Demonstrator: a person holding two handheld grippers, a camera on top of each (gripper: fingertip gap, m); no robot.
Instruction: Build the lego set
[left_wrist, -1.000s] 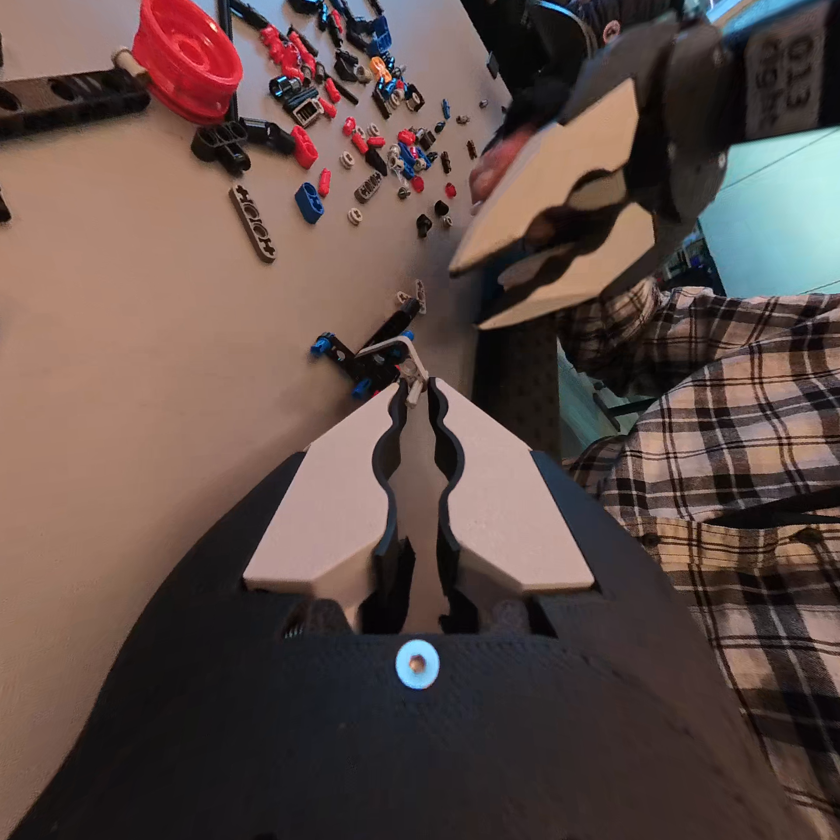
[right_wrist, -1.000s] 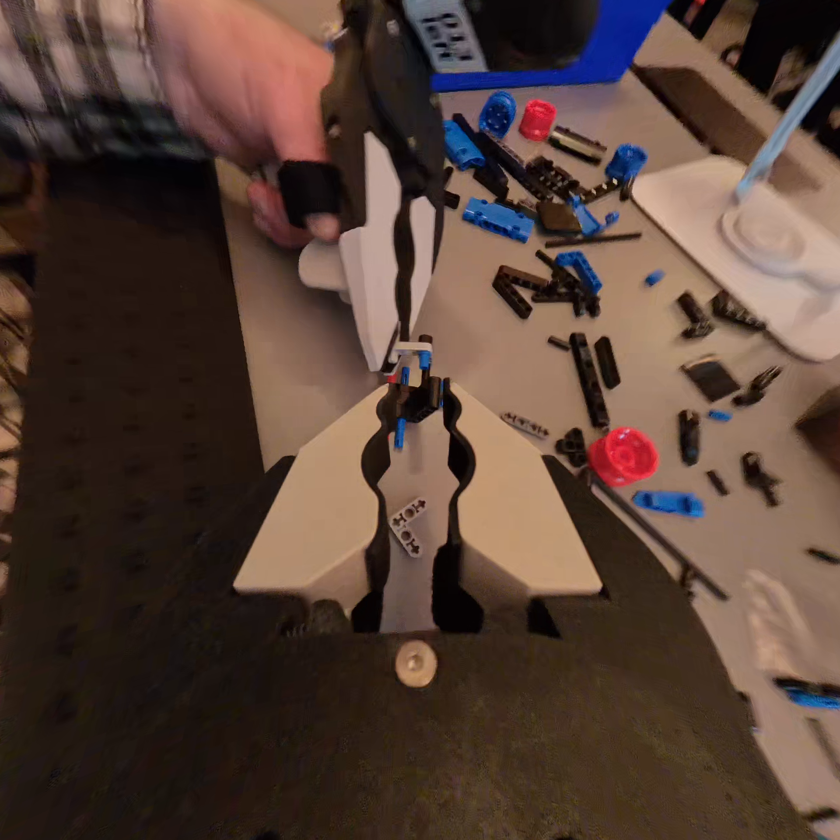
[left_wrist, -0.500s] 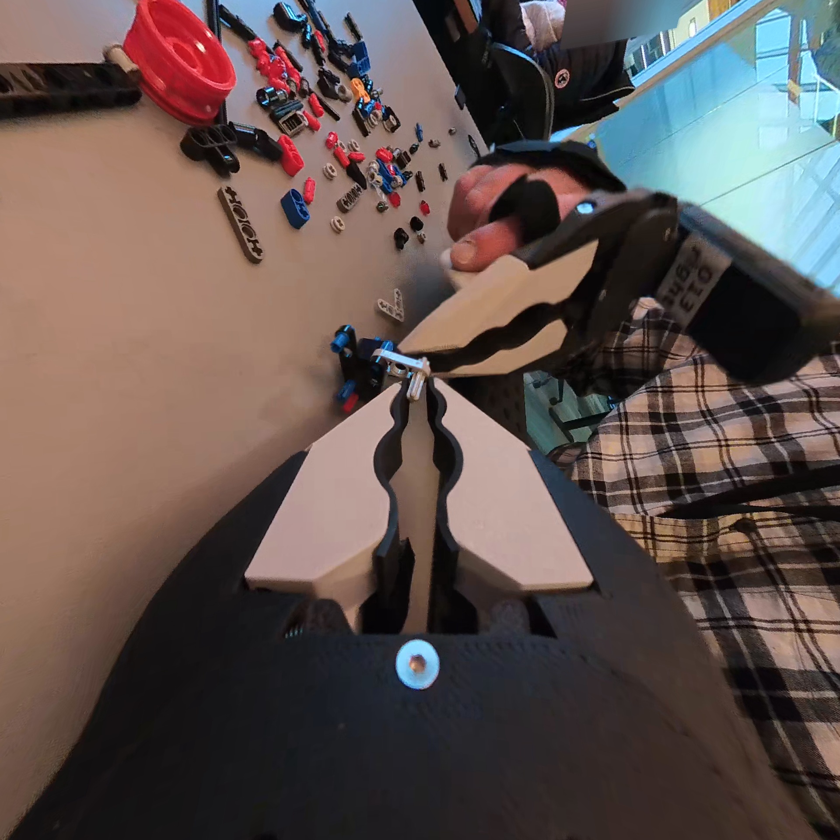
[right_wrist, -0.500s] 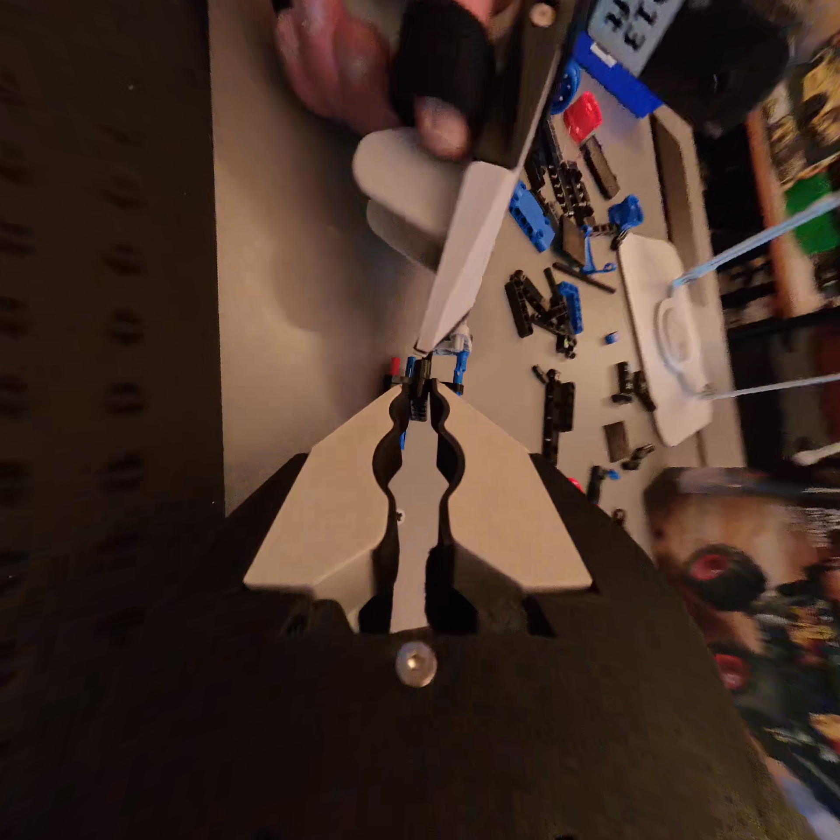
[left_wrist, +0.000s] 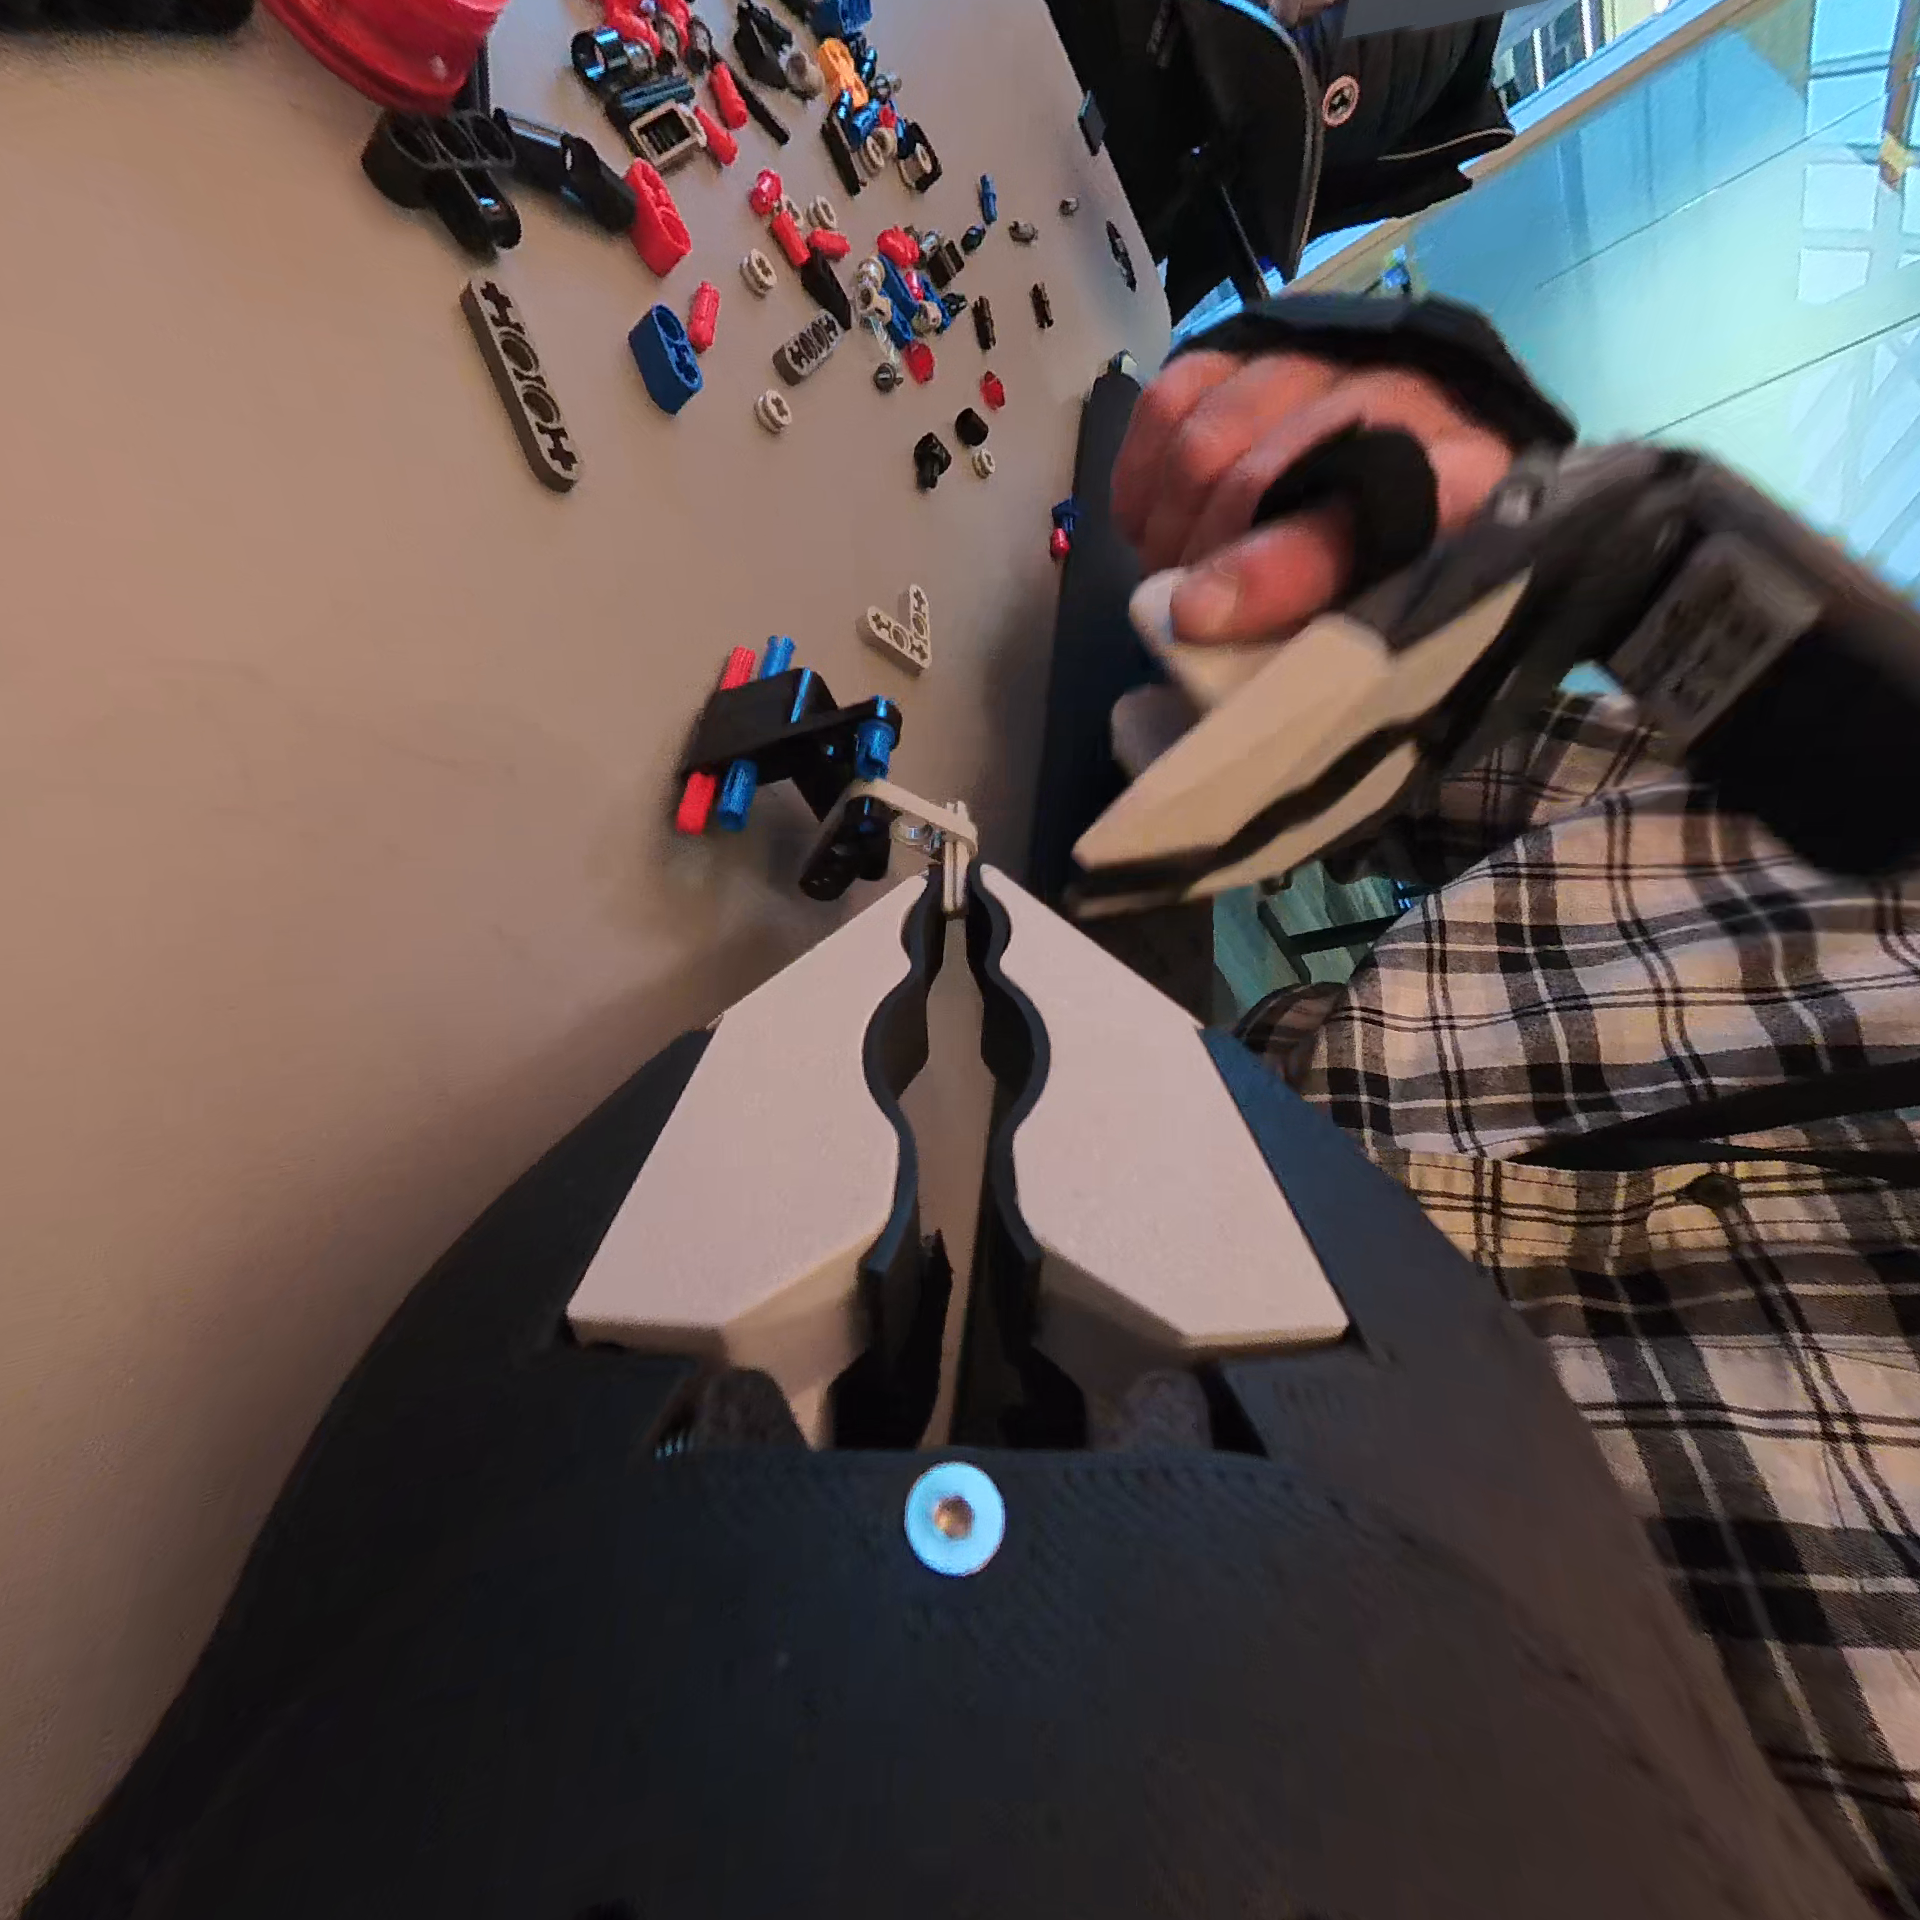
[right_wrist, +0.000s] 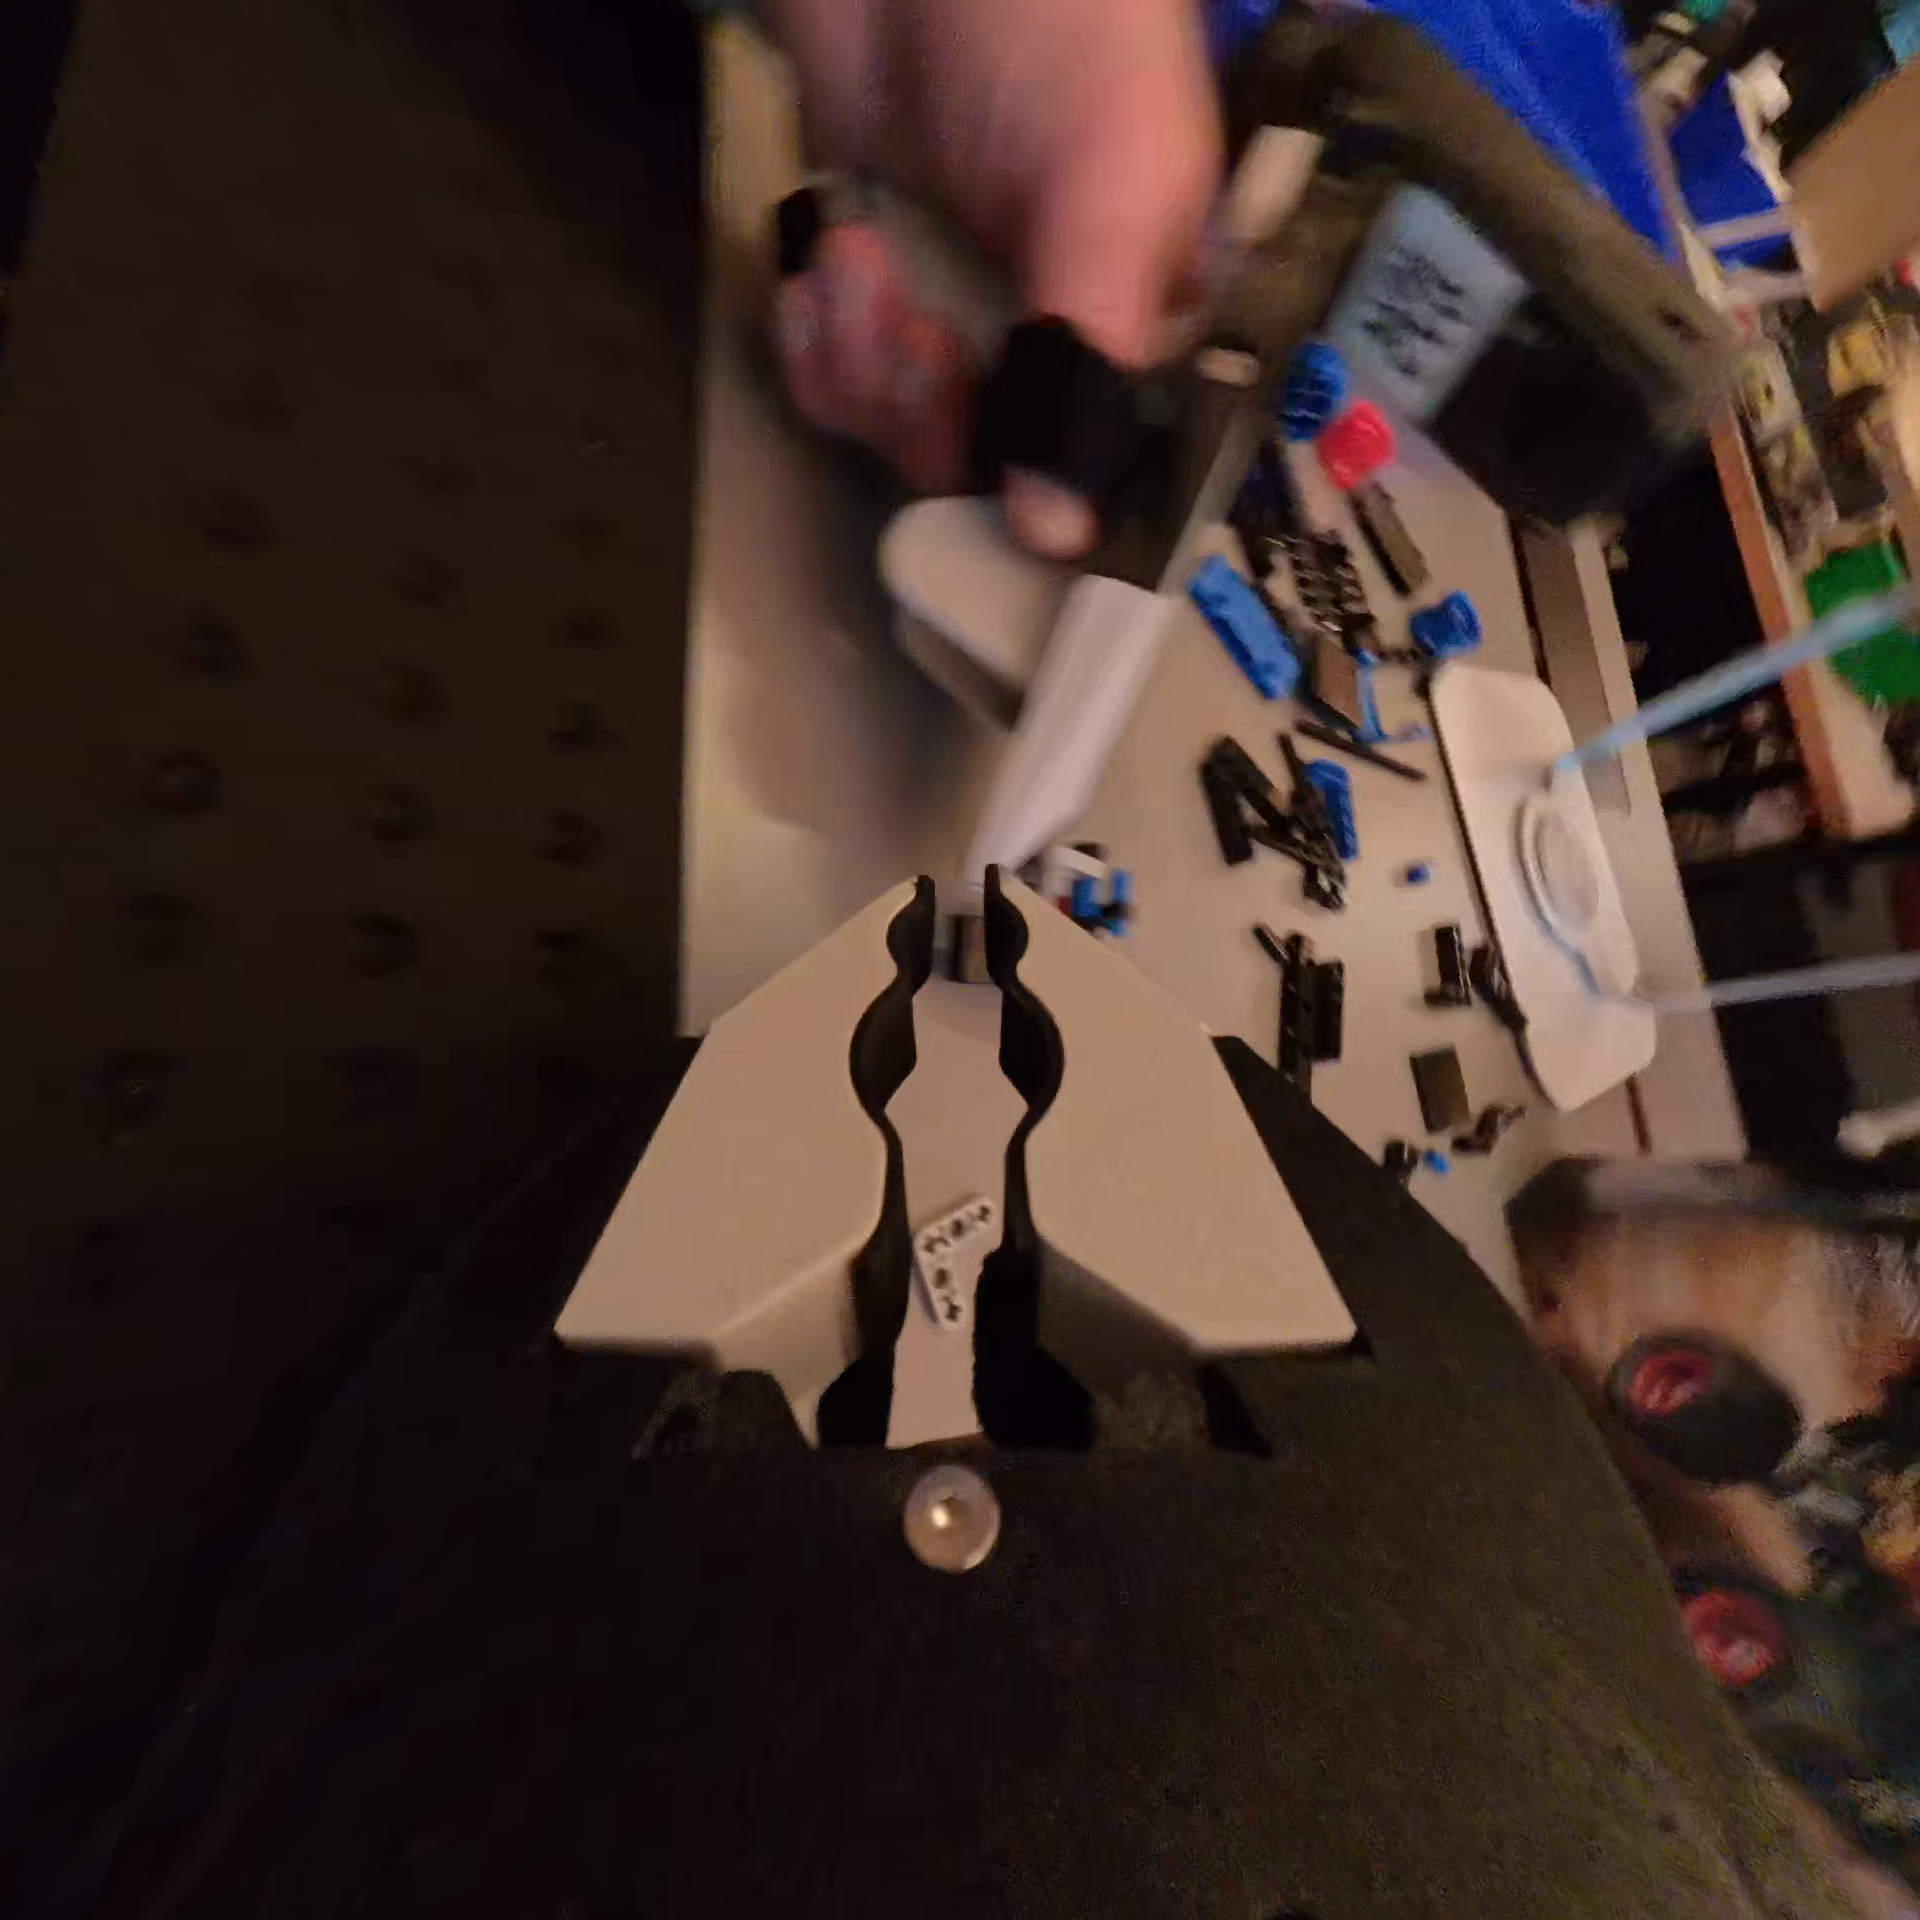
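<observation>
The left gripper (left_wrist: 951, 883) had its jaws pinched nearly together on a thin light-grey piece (left_wrist: 928, 821) that projected from the small lego assembly (left_wrist: 800, 753), a cluster of black beams studded with blue and red pins, which hung over the beige table (left_wrist: 260, 831) close to its near edge. The right gripper (left_wrist: 1127, 862), seen from the left wrist view, lay off to the right of the assembly and clear of it, its jaws nearly together with only a thin dark gap between them; a hand (left_wrist: 1247, 499) in a black fingerless glove gripped its handle above a plaid shirt (left_wrist: 1662, 1143). In the right wrist view, which was motion-blurred, the same gripper (right_wrist: 956, 904) showed a narrow gap at its tips with nothing clamped in it, and the assembly (right_wrist: 1081, 888) appeared just beyond those tips, held by the other gripper (right_wrist: 1013, 831). A small light-grey L-shaped beam (left_wrist: 902, 629) lay flat on the table just beyond the assembly. Farther back lay loose parts: a long grey beam (left_wrist: 520, 384), a blue connector (left_wrist: 665, 358), a black triple-hole piece (left_wrist: 442, 171) and part of a red wheel (left_wrist: 384, 42). A white stand base (right_wrist: 1507, 883) sat near the table's far side.
</observation>
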